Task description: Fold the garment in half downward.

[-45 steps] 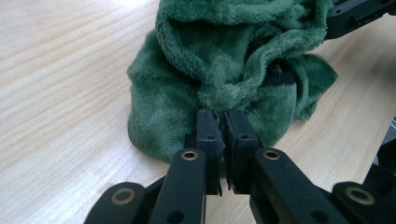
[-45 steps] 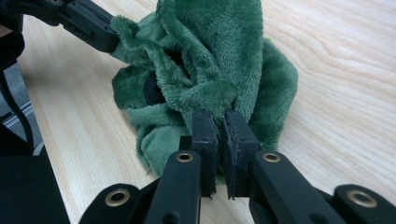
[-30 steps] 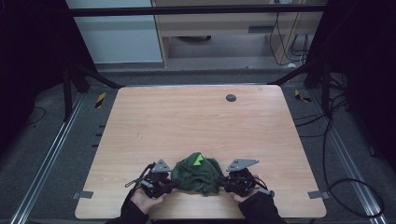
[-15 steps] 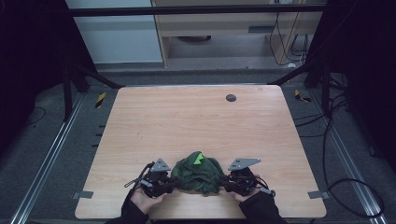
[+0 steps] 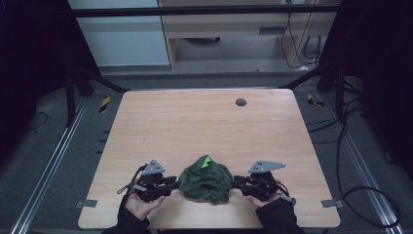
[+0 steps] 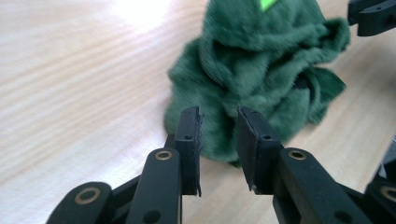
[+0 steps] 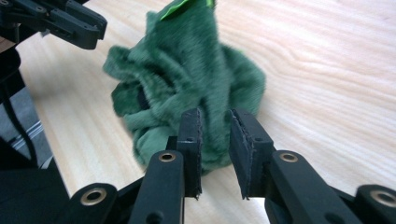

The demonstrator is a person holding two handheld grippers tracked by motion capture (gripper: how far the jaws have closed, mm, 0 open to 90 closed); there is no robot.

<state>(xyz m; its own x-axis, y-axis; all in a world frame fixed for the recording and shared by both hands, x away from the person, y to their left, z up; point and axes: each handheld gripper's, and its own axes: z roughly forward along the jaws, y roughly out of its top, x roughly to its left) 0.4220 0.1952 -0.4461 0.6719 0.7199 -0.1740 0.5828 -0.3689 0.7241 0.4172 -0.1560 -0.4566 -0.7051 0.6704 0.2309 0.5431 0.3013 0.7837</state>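
The dark green cloth is a fluffy, plush fabric, crumpled into a loose heap with many folds. It lies on the tabletop near its front edge, about at the middle. A small bright green tag sticks out at the top of the heap.

My forearms are cut off by the high view's bottom edge. The green cloth loses its top, with the bright tag, in both gripper views.

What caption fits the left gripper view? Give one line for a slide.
Left gripper with jaws parted just short of a crumpled green cloth on a wooden table.
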